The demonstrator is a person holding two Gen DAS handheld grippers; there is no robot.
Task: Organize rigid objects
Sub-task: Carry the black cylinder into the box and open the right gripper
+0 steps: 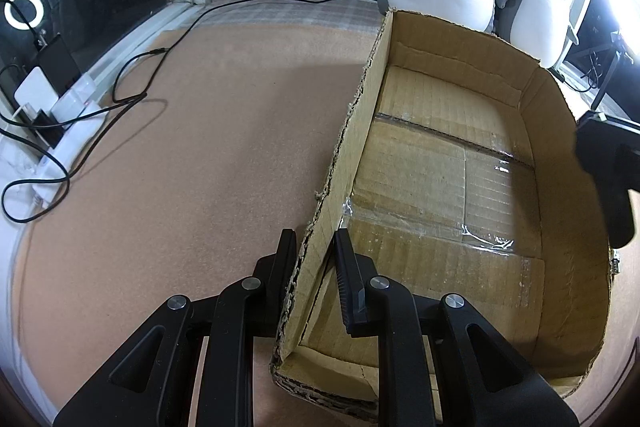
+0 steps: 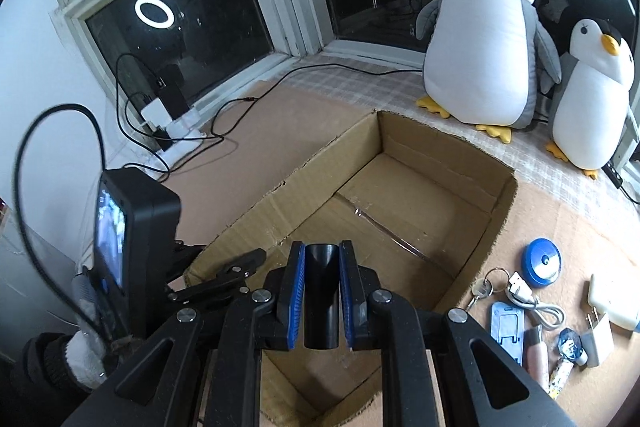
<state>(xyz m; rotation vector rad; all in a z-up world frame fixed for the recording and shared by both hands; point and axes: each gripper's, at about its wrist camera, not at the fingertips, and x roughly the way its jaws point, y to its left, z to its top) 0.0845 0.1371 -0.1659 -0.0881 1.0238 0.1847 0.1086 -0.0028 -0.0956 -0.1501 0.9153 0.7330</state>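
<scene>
An open cardboard box lies on the tan mat, with nothing inside it. My left gripper is shut on the box's left wall near the front corner, one finger outside and one inside. From the right wrist view the box sits ahead, and the left gripper clamps its near-left rim. My right gripper is shut on a black tube, held above the box's near end. Loose items lie right of the box: a blue round case, keys, a white cable, a blue stand, a white plug.
Two plush penguins stand behind the box by the window. Black cables and a white power strip run along the left sill. A gloved hand holds the left gripper unit with its lit screen.
</scene>
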